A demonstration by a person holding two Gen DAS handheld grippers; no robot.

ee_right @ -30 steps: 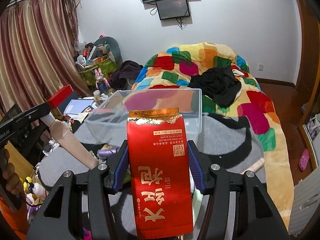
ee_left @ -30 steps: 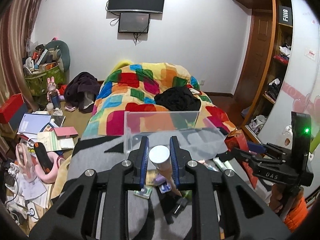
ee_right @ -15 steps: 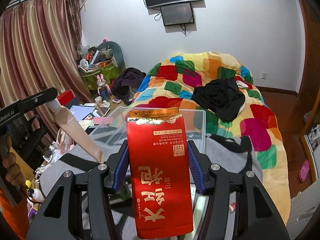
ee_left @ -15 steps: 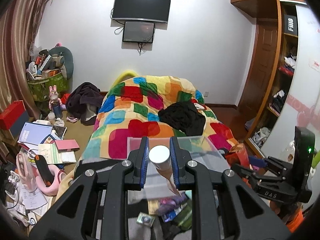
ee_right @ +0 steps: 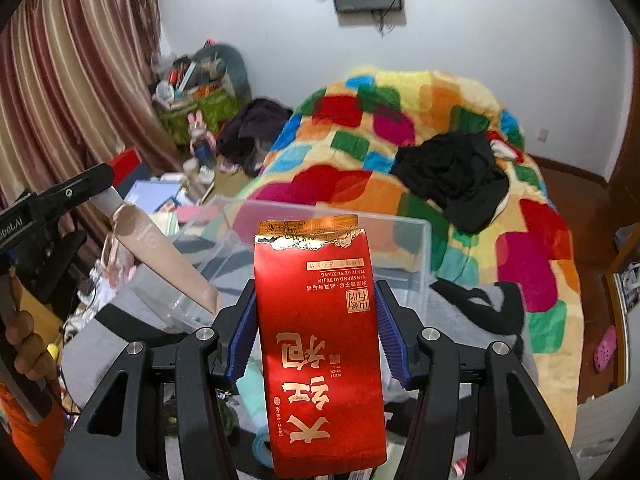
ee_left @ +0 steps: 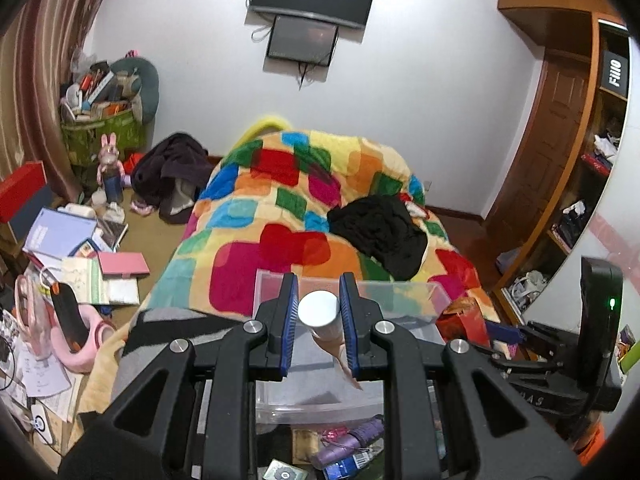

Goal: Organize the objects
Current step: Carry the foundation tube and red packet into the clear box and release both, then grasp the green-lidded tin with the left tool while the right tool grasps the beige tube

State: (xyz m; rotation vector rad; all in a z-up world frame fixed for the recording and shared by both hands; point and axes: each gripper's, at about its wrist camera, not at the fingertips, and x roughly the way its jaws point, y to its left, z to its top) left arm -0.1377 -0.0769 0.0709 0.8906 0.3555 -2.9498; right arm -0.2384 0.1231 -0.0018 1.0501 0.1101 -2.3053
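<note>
Both grippers are loaded: my left gripper (ee_left: 319, 320) pinches a beige tube with a white cap (ee_left: 319, 309) between its blue pads, and my right gripper (ee_right: 316, 336) clamps a red tea packet (ee_right: 318, 340) with gold lettering, its torn top pointing forward. From the right wrist view, the tube (ee_right: 160, 256) slants down toward the near left corner of the clear plastic bin (ee_right: 416, 248), which sits on a grey and black blanket (ee_right: 480, 304) directly ahead of both tools. Below the left gripper, loose items are scattered in front of the bin, among them a purple bottle (ee_left: 344, 448) and a small round-faced packet (ee_left: 283, 473). I cannot tell whether anything lies inside the bin yet. I judge the sorting is at an early stage, with both held items unplaced and the clutter untouched. Beyond the bin spreads a patchwork quilt (ee_left: 280, 208) with black clothing (ee_left: 380, 232) heaped on it.
</note>
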